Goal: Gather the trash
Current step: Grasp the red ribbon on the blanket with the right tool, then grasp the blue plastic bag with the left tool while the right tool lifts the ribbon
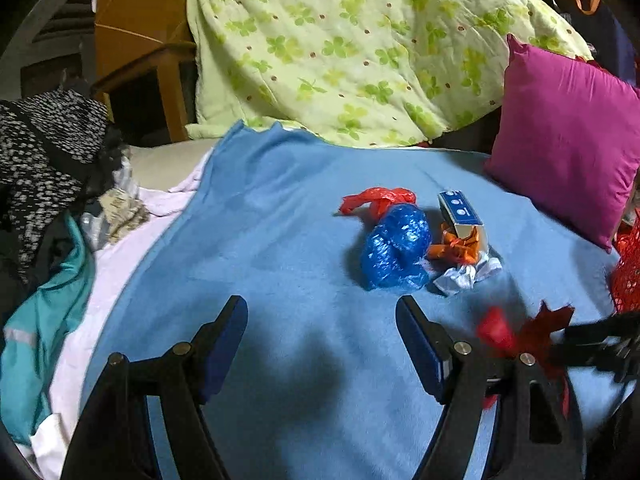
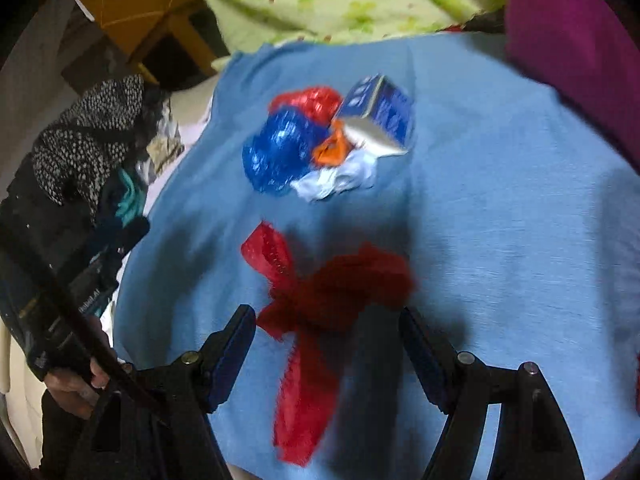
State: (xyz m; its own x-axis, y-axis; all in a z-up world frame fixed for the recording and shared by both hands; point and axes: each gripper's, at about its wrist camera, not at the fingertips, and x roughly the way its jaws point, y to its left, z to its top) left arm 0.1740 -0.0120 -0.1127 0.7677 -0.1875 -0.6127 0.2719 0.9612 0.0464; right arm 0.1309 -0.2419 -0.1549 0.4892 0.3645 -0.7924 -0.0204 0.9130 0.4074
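Since the trash is all bunched up on the blue blanket (image 1: 280,208), this looks like an easy sweep. The main pile sits mid-blanket: a crumpled blue plastic bag (image 1: 396,252) with a red plastic scrap (image 1: 378,200) touching its far side, a small blue-and-white box (image 1: 462,218) just to its right, an orange wrapper (image 1: 454,246) tucked against the box's open end, and a white crumpled wrapper (image 1: 466,274) in front of that.

Closer in, a red mesh bag (image 2: 316,308) lies between the pile and the right gripper (image 2: 328,332), partly between its fingers. Both jaws of the right gripper stand wide apart, nothing pinched yet. The left gripper (image 1: 322,332) is also spread open over bare blanket, a bit short of the pile.

If I'm doing this, I'd go for the mesh first: drop the right gripper straight down so the fingers straddle the knotted middle, not a loose tail, then close. The right view is blurry, so I can't tell exactly how the mesh lies. Thin plastic slips, so grab a thick fold. A magenta pillow (image 1: 560,136) and a green clover quilt (image 1: 360,48) sit behind, well clear.
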